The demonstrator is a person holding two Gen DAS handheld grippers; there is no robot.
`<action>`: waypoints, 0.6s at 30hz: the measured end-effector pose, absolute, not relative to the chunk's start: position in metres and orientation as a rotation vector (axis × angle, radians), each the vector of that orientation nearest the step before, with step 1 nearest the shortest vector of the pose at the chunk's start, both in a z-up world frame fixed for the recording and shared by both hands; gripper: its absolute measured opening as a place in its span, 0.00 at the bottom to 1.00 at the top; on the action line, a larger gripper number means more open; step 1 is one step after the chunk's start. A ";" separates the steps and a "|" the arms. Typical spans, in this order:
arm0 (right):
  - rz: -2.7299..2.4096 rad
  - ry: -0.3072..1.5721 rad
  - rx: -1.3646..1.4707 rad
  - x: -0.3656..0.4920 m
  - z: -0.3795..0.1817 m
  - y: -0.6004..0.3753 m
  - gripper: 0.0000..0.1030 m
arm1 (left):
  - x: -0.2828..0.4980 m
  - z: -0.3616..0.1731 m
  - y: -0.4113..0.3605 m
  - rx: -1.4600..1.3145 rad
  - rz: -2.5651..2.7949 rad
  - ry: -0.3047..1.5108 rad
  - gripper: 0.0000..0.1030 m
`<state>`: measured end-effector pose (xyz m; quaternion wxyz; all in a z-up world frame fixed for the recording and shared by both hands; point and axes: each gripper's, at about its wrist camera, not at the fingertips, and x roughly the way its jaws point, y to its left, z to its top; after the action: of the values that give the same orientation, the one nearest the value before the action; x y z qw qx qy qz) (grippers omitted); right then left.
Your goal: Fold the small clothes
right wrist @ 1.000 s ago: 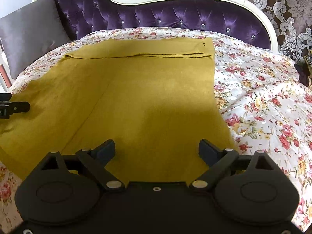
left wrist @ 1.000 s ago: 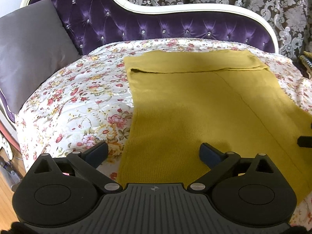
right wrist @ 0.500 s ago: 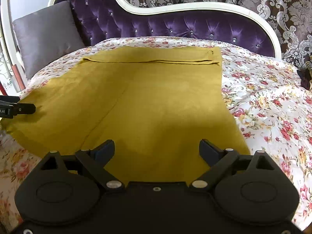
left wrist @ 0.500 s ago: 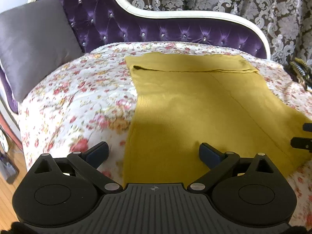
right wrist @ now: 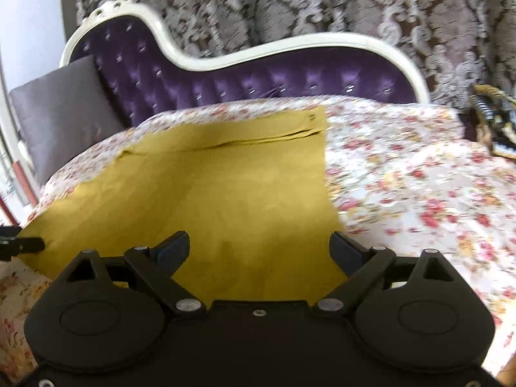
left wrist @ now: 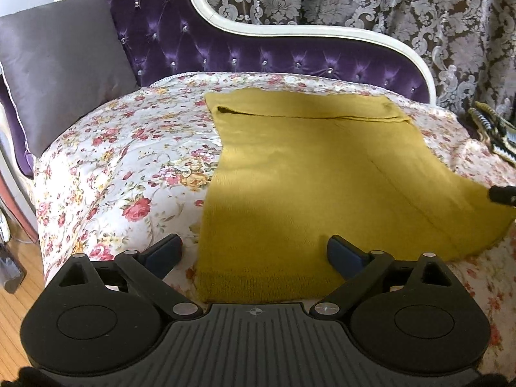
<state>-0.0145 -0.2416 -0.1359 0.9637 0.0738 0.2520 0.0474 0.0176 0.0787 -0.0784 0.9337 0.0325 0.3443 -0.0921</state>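
A mustard-yellow knitted garment (left wrist: pixel 306 174) lies spread flat on the floral bed cover (left wrist: pixel 129 167), its far band folded over near the headboard. My left gripper (left wrist: pixel 254 251) hangs open above the garment's near left corner, holding nothing. In the right wrist view the same garment (right wrist: pixel 225 193) fills the middle, and my right gripper (right wrist: pixel 259 251) is open over its near right part, also holding nothing. That view is motion-blurred. A finger of the other gripper (left wrist: pixel 503 193) shows at the right edge of the left wrist view, and the left one (right wrist: pixel 22 245) at the left edge of the right wrist view.
A purple tufted headboard (left wrist: pixel 290 54) with a white frame backs the bed. A grey cushion (left wrist: pixel 58 64) leans at the left. A striped dark-and-yellow item (left wrist: pixel 493 129) lies at the right edge. Wooden floor (left wrist: pixel 16 306) shows at the lower left. Patterned curtains hang behind.
Both grippers have drawn back and risen from the garment, so more of the bed and headboard shows. The right wrist view has tilted and blurred. Both stay open; the garment has not moved.
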 end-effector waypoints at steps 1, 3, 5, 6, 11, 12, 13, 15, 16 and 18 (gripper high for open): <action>0.080 0.508 0.156 -0.016 -0.135 -0.246 0.92 | 0.018 -0.079 0.079 0.066 -0.189 0.701 0.94; 0.060 0.520 0.172 -0.017 -0.135 -0.254 0.91 | 0.016 -0.079 0.078 0.067 -0.192 0.698 0.91; 0.043 0.534 0.188 -0.016 -0.137 -0.259 0.91 | 0.015 -0.078 0.078 0.071 -0.194 0.690 0.85; 0.032 0.540 0.197 -0.016 -0.138 -0.261 0.91 | 0.014 -0.078 0.078 0.073 -0.196 0.684 0.81; 0.052 0.576 0.267 -0.014 -0.143 -0.266 0.81 | 0.011 -0.074 0.076 0.076 -0.198 0.671 0.59; 0.052 0.580 0.273 -0.013 -0.144 -0.266 0.80 | 0.010 -0.073 0.076 0.078 -0.199 0.671 0.55; 0.049 0.579 0.272 -0.014 -0.144 -0.266 0.79 | 0.010 -0.072 0.075 0.081 -0.199 0.672 0.54; 0.045 0.578 0.268 -0.015 -0.145 -0.267 0.75 | 0.010 -0.072 0.075 0.083 -0.205 0.675 0.50; 0.043 0.575 0.272 -0.016 -0.144 -0.268 0.73 | 0.009 -0.071 0.075 0.085 -0.207 0.676 0.50; 0.039 0.571 0.281 -0.019 -0.144 -0.271 0.62 | 0.010 -0.071 0.075 0.087 -0.210 0.681 0.48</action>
<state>-0.0189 -0.2708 -0.1444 0.9496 0.1380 0.2807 0.0193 0.0096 0.0749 -0.0706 0.9363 0.0427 0.3330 -0.1027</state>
